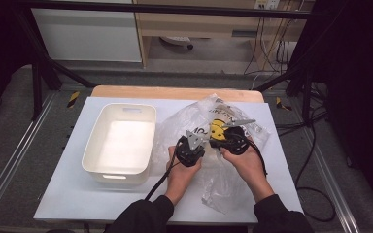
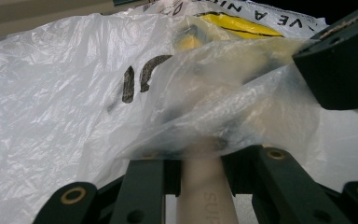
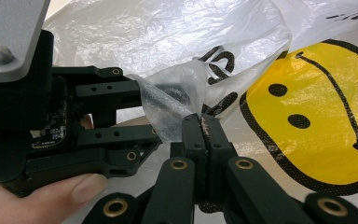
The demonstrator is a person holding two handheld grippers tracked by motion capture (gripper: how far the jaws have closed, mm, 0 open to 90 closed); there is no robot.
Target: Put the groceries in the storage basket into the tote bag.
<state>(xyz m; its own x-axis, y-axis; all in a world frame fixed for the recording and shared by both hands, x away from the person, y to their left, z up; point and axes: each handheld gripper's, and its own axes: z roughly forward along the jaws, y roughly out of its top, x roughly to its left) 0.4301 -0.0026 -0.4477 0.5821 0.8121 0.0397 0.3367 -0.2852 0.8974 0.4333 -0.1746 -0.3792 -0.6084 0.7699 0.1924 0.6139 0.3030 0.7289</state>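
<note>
Surface: we work at a white table (image 1: pixel 68 194) set over a wooden top, grey floor and pale cabinets beyond it.

Left gripper: the left gripper (image 1: pixel 190 151) sits nearest us; in its own view we see the jaws part way closed on a pale cylindrical tube (image 2: pixel 206 186) lying between them, with a flap of bag film draped over the tips.

Right gripper: the right gripper (image 1: pixel 229 140) is just beside it; its jaws (image 3: pixel 204 140) are pressed together, pinching the edge of the film.

Bag: the clear plastic bag (image 1: pixel 209 121) with the yellow smiley print (image 3: pixel 317 126) lies crumpled on the table's right half, both grippers at its near edge.

Tube axis: we judge the tube's long axis runs along the left jaws, pointing away from us into the bag; its far end is hidden by film.

Bin: the white bin (image 1: pixel 119 141) stands to the left, well apart from the bag.

Risk: we think the thin film could tear or slip out of the right pinch if the hands pull apart. Film trapped under the left jaws could drag the bag along with the tube.
</note>
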